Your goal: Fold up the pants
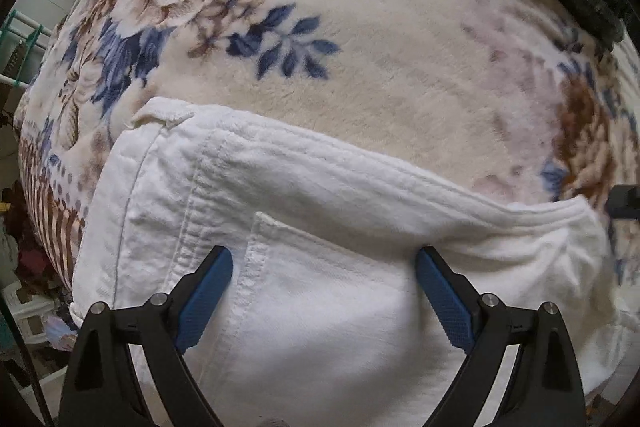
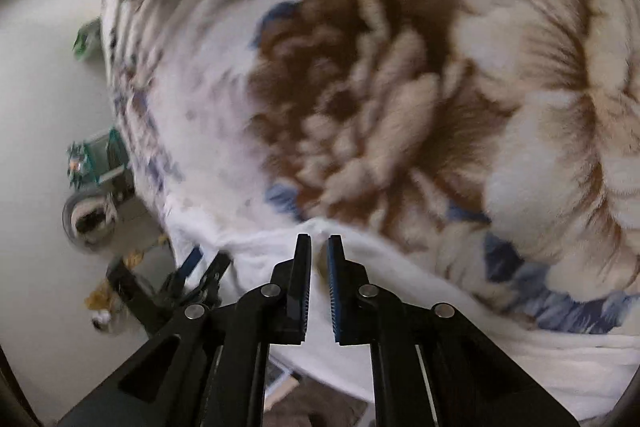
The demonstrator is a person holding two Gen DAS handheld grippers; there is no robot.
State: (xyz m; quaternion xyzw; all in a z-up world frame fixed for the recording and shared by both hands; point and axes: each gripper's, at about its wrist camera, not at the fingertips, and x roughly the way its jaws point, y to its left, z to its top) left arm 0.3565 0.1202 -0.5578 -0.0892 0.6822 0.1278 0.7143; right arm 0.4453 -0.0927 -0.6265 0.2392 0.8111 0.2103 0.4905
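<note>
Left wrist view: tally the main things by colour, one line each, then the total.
White: 1, the pants
Floral cream, blue and brown: 1, the blanket
Black with blue pads: 1, the left hand-held gripper
Total: 3

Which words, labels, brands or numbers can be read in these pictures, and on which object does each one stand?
No text can be read.
White pants: only seams and a pocket, no label visible.
Floral blanket: printed flowers only.
Small green items beside the bed: too blurred to read.
</note>
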